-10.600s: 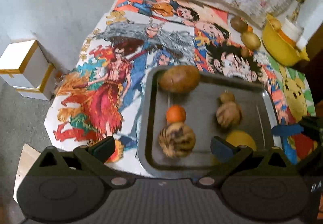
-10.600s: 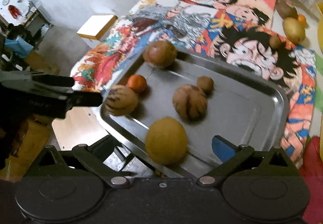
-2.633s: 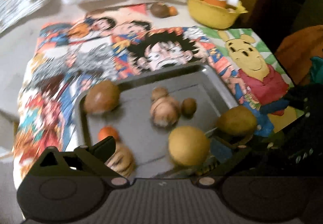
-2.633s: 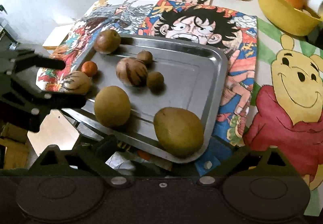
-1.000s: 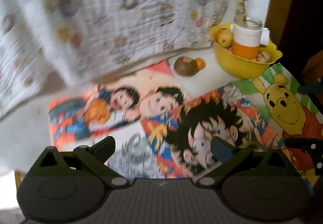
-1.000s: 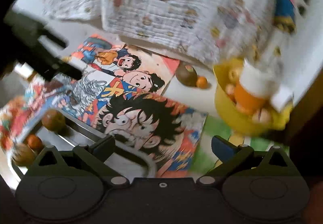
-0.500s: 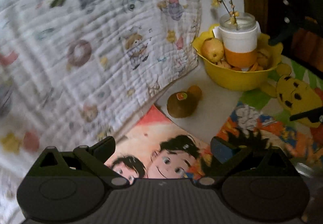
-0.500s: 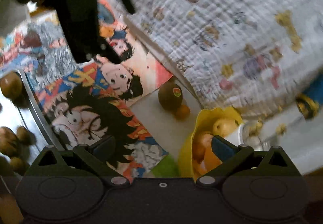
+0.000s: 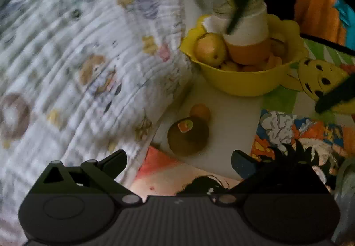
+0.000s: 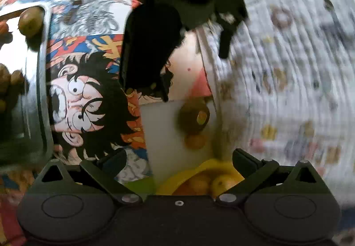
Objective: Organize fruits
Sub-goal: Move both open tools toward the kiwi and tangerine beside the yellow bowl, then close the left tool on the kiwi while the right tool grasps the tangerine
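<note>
A brown round fruit with a sticker lies on the white tabletop, a small orange fruit touching its far side. My left gripper hangs open just short of the brown fruit, nothing between its fingers. The right wrist view looks from the opposite side: the same brown fruit and small orange lie ahead of my open right gripper, which hovers over the yellow bowl. The left gripper's dark body is beyond them. The metal tray with several fruits sits at the left.
The yellow bowl holds a pear, other fruit and a white-and-orange cup. A quilted printed cloth hangs along the table's left edge. Cartoon posters cover the tabletop. Something orange stands behind the bowl.
Both grippers left the tray and swung toward the back corner. The left one has closed in on the brown fruit; the right one has turned above the yellow bowl.
</note>
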A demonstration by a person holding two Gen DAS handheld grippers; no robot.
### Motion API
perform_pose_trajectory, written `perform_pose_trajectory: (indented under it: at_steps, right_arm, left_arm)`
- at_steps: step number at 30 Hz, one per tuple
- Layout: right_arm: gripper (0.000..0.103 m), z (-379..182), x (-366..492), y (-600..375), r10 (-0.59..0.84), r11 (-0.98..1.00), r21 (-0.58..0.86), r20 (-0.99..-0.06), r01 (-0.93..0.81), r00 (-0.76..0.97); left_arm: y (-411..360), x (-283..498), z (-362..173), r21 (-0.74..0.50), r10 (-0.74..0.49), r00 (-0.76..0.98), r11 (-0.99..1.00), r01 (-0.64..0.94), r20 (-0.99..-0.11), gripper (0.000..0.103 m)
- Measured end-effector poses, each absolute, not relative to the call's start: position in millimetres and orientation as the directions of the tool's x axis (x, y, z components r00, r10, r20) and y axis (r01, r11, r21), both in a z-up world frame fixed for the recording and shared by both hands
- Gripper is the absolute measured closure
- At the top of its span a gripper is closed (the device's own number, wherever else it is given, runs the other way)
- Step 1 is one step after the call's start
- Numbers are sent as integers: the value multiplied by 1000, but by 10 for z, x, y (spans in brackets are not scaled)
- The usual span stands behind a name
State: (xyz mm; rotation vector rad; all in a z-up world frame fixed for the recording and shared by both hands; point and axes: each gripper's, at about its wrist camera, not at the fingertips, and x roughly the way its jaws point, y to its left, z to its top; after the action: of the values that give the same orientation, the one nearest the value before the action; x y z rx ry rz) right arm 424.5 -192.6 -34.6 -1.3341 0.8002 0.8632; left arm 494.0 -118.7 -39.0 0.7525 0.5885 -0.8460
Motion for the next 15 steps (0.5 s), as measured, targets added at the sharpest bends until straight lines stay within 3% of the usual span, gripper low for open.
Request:
perform_pose_trajectory:
  at_steps: [4, 15]
  right_arm:
    - [2, -329, 4478, -1871, 67, -66, -394, -918, -917, 390]
    - [9, -728, 5190, -1796, -58, -36, -263, -963, -964, 264]
  left_arm:
    - [-1260, 5034, -476, 352, -469, 512, 389, 851, -720, 1]
    - [-1571, 5195, -870, 361, -486, 492, 342, 867, -722, 4]
